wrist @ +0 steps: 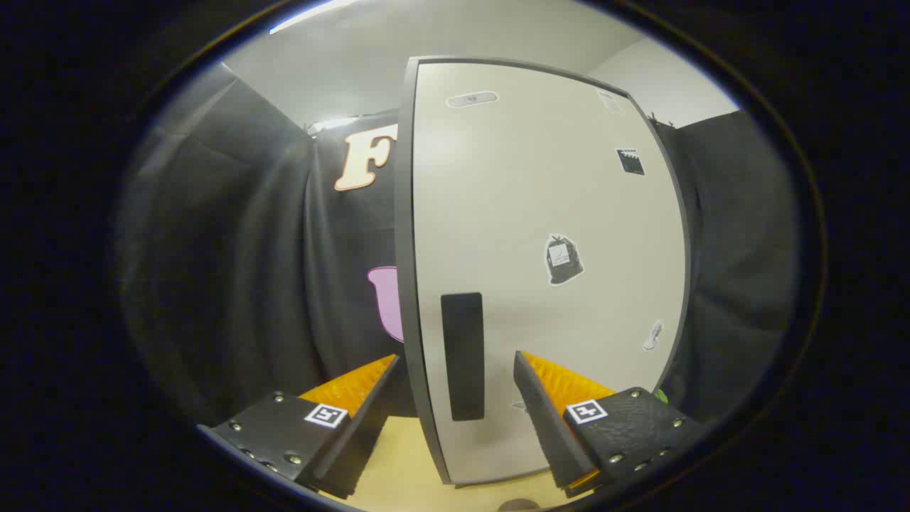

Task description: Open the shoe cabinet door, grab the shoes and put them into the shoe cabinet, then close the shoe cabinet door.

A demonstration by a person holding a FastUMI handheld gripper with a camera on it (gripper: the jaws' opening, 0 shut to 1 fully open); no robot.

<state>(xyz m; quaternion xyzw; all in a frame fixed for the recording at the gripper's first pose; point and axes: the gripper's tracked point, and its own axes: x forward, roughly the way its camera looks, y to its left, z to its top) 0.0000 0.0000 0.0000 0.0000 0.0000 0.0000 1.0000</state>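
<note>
Now, starting at my far left, the black cloth wall (234, 249) of the booth hangs in folds behind everything, reaching up to a pale ceiling (355, 57) with a bright light strip (313, 14) at its edge. Moving rightward, my gripper (456, 366) is spread wide, its two fingers well apart and pressing on nothing; the left fingertip (370, 373) sits just to the left of the door's edge, over the cloth, and below it lies a strip of light wooden floor (398, 455). Between my fingers stands the shoe cabinet door (540, 213), a tall pale panel with a dark rim, its near edge pointing toward me and falling in the gap between the fingers. On that panel, just ahead of the gap, is the dark upright handle (462, 355), closer to the left finger's side of the gap but touched by neither finger, as far as I can tell. Further right on the door are several small stickers, one shaped like a dark sack (563, 260) near the middle and a small dark square (630, 161) higher up. My right fingertip (540, 370) overlaps the lower part of the door face; whether it touches I cannot tell. Beyond the door's right rim the black cloth goes on, with a pale wall (668, 85) above it.
</note>
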